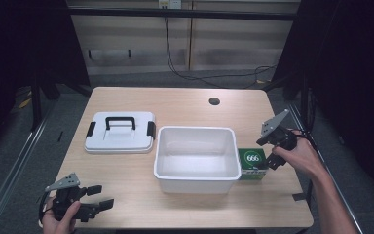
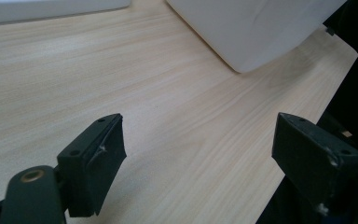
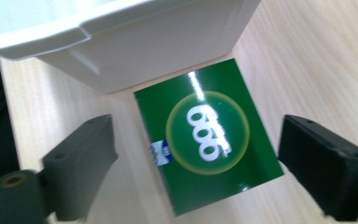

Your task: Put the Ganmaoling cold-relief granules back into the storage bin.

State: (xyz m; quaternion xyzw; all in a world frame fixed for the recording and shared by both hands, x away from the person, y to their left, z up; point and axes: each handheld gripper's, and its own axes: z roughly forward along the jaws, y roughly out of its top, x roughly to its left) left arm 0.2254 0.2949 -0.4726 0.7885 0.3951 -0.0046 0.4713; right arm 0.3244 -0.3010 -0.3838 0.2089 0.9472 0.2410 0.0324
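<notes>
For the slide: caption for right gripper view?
Open right tool poised over green 666 box beside white bin.

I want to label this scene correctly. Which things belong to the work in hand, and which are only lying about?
In the work:
- green box, between the open jaws of the right tool
- white tub, touching the box's side

Lying about:
- white lid with black handle, left of the tub
- left tool, open, over bare table
</notes>
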